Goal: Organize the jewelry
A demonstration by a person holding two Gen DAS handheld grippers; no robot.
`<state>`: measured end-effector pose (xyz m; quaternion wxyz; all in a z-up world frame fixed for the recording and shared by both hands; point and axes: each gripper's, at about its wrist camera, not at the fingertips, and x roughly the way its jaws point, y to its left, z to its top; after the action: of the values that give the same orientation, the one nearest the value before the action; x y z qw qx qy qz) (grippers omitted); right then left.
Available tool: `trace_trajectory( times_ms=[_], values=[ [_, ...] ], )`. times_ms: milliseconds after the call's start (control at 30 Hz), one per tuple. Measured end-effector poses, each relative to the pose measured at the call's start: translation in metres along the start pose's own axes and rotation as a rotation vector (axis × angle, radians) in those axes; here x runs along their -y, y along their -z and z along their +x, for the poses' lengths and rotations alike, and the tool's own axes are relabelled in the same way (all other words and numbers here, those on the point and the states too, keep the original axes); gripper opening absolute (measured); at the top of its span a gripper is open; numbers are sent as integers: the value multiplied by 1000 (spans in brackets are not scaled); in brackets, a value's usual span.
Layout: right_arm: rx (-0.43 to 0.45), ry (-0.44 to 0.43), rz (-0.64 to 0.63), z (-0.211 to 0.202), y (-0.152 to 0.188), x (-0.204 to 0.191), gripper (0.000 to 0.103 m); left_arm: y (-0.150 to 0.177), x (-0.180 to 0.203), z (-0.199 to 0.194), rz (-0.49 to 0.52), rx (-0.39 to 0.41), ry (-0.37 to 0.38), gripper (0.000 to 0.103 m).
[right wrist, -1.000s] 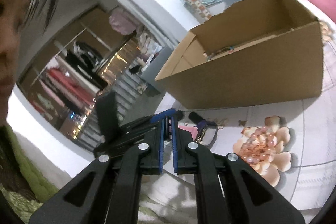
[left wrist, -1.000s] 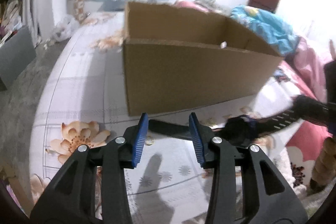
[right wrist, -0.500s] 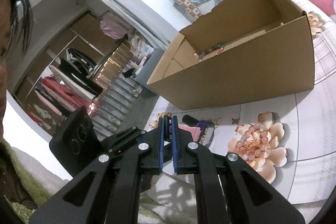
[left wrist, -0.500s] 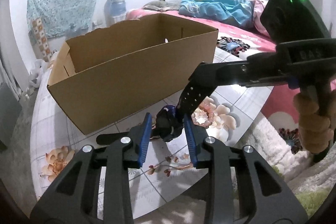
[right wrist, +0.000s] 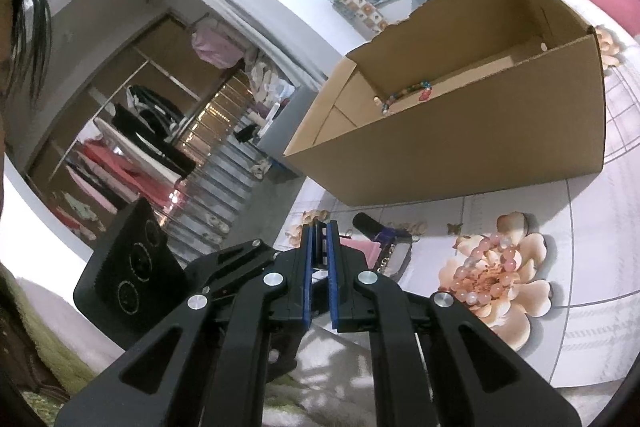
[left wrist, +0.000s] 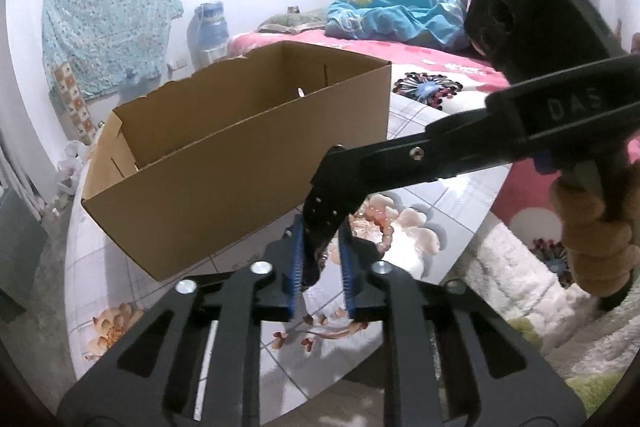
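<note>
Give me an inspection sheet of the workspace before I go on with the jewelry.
Surface: floral-print sheet, flat.
Job's things: cardboard box open and upright; multicolour bead bracelet inside it; pink bead bracelet and watch on the sheet in front of the box.
Clutter: nothing seen.
Grippers: left gripper jaws closing, with the right gripper's tip between them; right gripper jaws shut, cannot tell whether it holds anything.
Cables: nothing seen.
Surroundings: bed, water jug, open wardrobe.
</note>
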<state>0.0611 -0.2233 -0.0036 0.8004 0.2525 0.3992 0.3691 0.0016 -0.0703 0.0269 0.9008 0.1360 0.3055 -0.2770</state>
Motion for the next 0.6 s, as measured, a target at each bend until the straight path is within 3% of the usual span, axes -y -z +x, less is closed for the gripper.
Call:
trace_trajectory(
  times_ms=[267,400,600],
  values=[
    [-8,-6,-21,5,-3,-7,9,0,-5,0,-38,1,2,7],
    [0,-23,-20,2,-7,-7,19,1,-15,0,-119,3,25,2],
    [64,53,16,-18,-7,13,22,9,-51,4,-357,-3,181,2]
  ],
)
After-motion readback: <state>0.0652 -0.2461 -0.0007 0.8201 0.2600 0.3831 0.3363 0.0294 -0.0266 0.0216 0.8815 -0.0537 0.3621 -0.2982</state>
